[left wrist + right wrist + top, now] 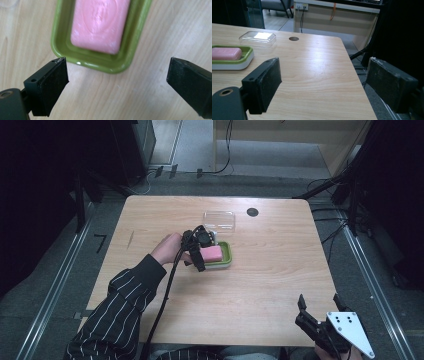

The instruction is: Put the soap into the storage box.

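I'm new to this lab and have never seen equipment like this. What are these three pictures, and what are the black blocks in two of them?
A person sits at a wooden table holding a hand-worked pair of tongs in each hand. One picture looks down from above. The other two come from cameras riding on the tongs, so the black blocks are their jaws. The left tongs hover open over a pink soap bar lying in a green dish; nothing is between the jaws. The right tongs wait open and empty at the near right corner. A clear lid lies behind the dish.
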`<state>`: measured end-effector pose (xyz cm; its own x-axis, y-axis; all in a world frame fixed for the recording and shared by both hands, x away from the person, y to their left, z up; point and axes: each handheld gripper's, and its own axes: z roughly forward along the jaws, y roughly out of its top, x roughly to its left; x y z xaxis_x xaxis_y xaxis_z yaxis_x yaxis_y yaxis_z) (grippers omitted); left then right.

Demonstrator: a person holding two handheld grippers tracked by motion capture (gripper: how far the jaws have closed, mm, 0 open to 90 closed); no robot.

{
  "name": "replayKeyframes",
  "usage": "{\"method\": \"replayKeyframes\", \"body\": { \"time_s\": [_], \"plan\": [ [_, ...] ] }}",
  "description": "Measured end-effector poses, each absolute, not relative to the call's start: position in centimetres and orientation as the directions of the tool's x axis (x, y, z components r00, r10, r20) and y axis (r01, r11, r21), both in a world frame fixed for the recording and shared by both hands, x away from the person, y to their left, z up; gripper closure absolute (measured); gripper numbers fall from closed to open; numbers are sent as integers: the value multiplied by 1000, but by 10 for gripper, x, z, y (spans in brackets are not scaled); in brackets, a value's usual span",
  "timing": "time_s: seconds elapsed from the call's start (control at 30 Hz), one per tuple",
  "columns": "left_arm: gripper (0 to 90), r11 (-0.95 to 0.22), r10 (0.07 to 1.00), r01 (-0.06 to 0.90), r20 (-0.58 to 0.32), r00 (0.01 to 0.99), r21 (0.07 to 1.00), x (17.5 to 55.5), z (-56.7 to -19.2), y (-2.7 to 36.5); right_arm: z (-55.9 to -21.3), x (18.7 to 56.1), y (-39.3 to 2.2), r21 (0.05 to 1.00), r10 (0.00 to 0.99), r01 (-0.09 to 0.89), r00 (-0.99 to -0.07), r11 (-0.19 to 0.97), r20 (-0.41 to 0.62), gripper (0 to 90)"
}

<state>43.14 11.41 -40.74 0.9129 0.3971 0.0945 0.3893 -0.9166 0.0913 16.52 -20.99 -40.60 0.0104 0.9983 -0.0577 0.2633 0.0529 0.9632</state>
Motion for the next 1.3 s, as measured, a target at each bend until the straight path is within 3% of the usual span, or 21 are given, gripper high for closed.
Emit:
{"method": "replayKeyframes", "body": {
  "time_s": [0.57,1.3],
  "plan": [
    [38,-901,433,433,91,897,23,400,-419,141,-406,166,-209,963,999,264,7,49,-53,127],
    [47,-875,481,484,112,869,0,353,-431,171,-406,171,-206,964,999,262,-13,54,-52,127]
  ]
}}
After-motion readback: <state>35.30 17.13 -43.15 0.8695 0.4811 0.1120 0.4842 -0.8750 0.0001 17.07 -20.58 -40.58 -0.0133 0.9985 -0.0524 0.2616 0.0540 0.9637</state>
